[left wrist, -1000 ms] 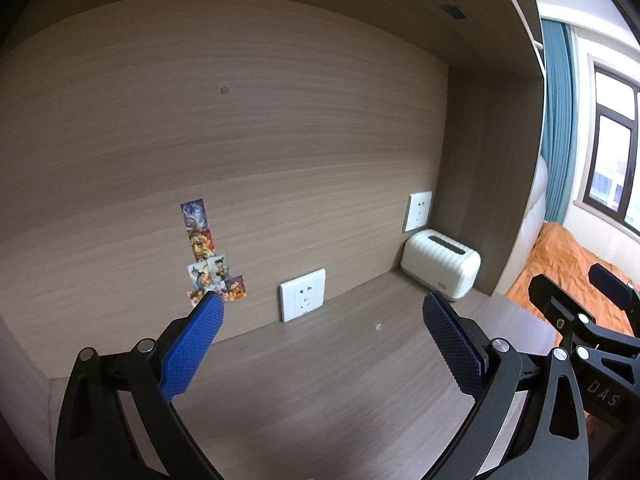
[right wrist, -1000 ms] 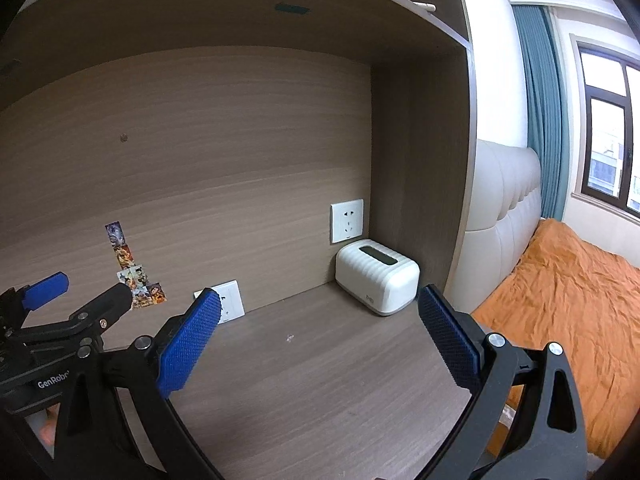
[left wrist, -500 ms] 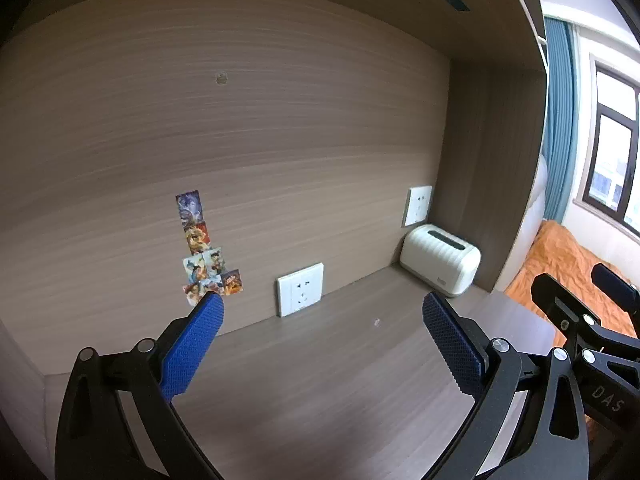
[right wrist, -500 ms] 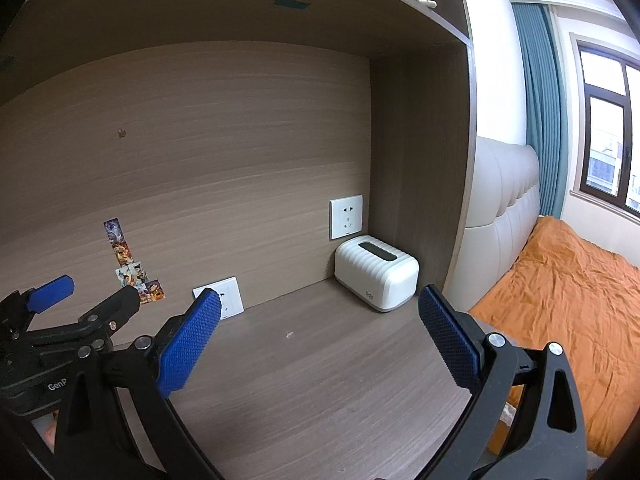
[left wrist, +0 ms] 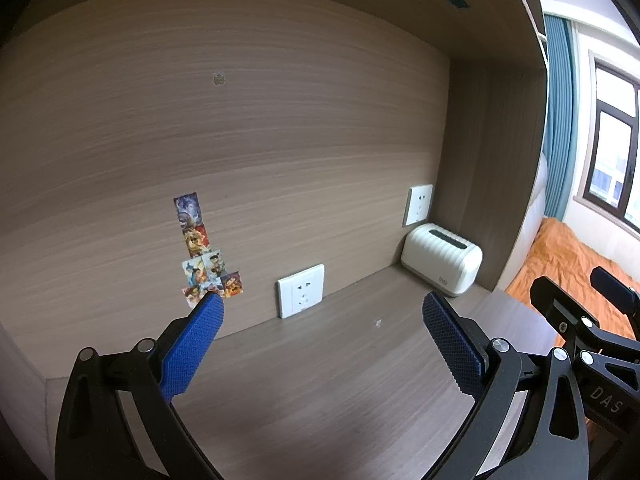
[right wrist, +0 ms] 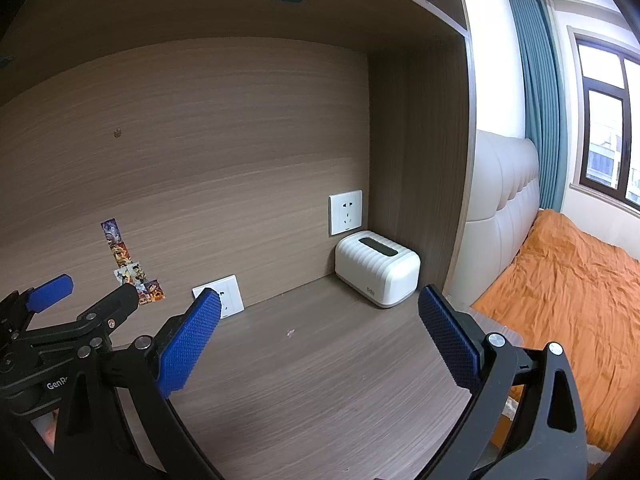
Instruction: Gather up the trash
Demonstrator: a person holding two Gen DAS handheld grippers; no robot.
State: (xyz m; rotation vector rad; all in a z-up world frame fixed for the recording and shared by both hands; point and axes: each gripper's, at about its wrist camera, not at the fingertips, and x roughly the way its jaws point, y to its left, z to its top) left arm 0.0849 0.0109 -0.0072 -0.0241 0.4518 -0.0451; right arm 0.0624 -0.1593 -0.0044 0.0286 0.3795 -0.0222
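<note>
Setting: home bedroom. Evidence: bed with orange sheet point(right wrist: 568, 280) and padded cream headboard point(right wrist: 500, 208) just beside a built-in wood-grain desk alcove; teal curtain point(right wrist: 540, 100) at dark-framed window point(right wrist: 608, 120); wall sockets point(right wrist: 346, 212), cartoon stickers point(left wrist: 204, 252) on back panel; white tissue box point(right wrist: 378, 274) on tabletop point(right wrist: 320, 380).

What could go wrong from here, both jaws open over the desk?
1. The only trash visible is a tiny white scrap lying flat on the desk; the wide pads may slide over it instead of pinching it.
2. The right gripper and left gripper sit close side by side, so converging on the scrap could knock them together.
</note>
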